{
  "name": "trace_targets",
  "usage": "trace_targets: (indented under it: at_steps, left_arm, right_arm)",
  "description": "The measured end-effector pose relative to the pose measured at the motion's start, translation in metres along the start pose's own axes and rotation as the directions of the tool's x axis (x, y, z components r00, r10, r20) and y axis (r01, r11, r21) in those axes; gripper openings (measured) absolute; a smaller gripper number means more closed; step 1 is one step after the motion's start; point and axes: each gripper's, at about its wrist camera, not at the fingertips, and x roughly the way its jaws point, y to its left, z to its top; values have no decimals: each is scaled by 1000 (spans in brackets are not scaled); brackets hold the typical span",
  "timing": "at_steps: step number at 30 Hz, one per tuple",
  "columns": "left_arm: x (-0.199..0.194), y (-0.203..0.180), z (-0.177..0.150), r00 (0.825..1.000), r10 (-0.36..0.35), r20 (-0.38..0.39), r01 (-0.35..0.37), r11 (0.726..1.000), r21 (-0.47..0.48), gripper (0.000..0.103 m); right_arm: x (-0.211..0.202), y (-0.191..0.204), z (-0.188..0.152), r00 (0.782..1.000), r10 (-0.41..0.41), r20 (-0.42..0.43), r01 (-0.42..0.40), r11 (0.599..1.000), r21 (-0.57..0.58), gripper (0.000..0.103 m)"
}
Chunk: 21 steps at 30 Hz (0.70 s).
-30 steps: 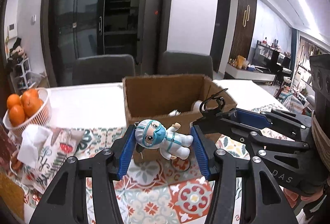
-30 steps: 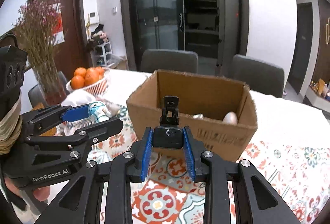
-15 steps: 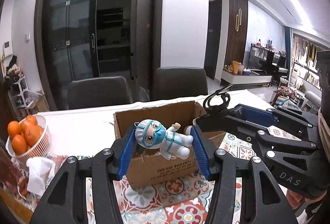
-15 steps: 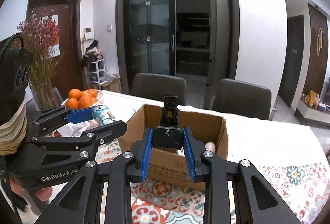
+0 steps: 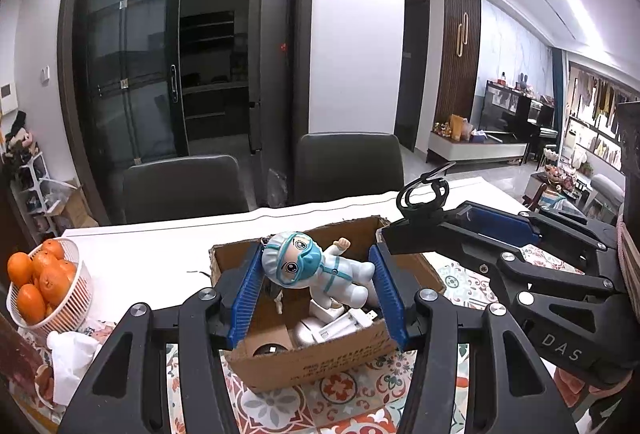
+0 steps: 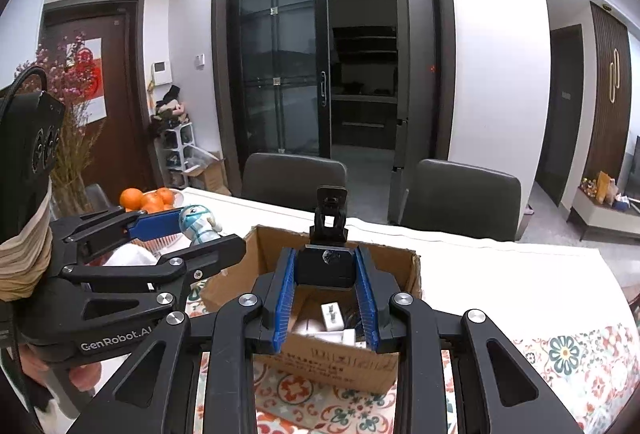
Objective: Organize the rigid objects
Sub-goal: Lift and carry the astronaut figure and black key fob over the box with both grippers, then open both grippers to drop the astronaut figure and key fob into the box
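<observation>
My left gripper (image 5: 316, 270) is shut on a small doll in a white suit and blue mask (image 5: 320, 272), held above the open cardboard box (image 5: 316, 358). From the right wrist view the doll (image 6: 198, 224) shows between the left gripper's pads. My right gripper (image 6: 326, 268) is shut on a black phone-holder clip (image 6: 329, 234), also over the box (image 6: 332, 358). In the left wrist view the clip's curved top (image 5: 422, 194) sticks out of the right gripper at the right. Several white chargers and plugs (image 5: 340, 322) lie inside the box.
A white basket of oranges (image 5: 44, 286) stands at the left on the table, with a crumpled tissue (image 5: 74, 354) below it. A patterned cloth (image 6: 560, 362) covers the near table. Two dark chairs (image 5: 184, 186) stand behind it. Dried flowers (image 6: 70, 82) rise at the far left.
Both grippers have risen with their objects and now look down into the box, whose contents have come into view. The box sits lower in both views.
</observation>
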Motion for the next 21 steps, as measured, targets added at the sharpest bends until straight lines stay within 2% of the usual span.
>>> trace_targets:
  at_steps: [21]
  left_arm:
    - [61, 12, -1, 995, 6, -103, -10, 999, -41, 53]
  right_arm:
    - [67, -19, 5, 996, 5, -88, -3, 1000, 16, 30]
